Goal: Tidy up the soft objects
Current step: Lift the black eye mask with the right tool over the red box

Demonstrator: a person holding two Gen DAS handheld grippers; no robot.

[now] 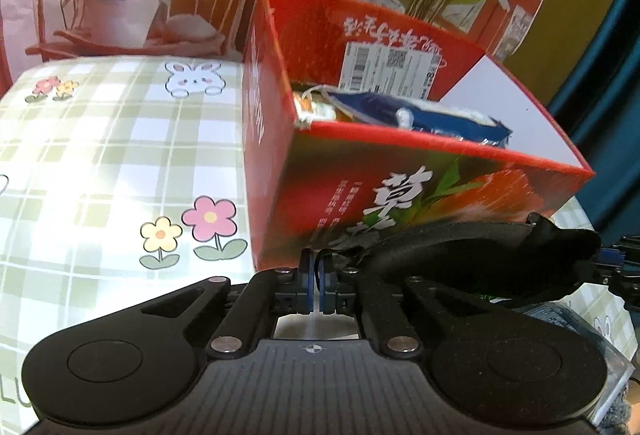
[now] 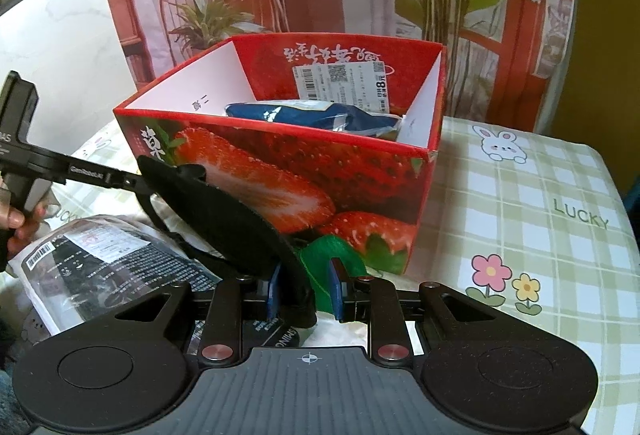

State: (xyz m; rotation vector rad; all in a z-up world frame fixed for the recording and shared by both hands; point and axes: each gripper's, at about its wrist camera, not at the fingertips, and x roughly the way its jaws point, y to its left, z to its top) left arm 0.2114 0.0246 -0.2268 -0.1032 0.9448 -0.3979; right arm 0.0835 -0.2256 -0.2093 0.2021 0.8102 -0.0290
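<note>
The strawberry box stands close ahead, blocking forward passage; its open top is partly filled by a blue packet. The checked tabletop beside it lies free.

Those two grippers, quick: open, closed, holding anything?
Left gripper: shut on the black eye mask's edge.
Right gripper: shut on the same mask's other end.

A: Where did the left wrist camera sit?
B: Low behind its claw, tilted down over the bench, close to the red box's left corner.
A: And the right?
B: Behind its claw, nearer the box's right corner. Both views shared that box.
</note>
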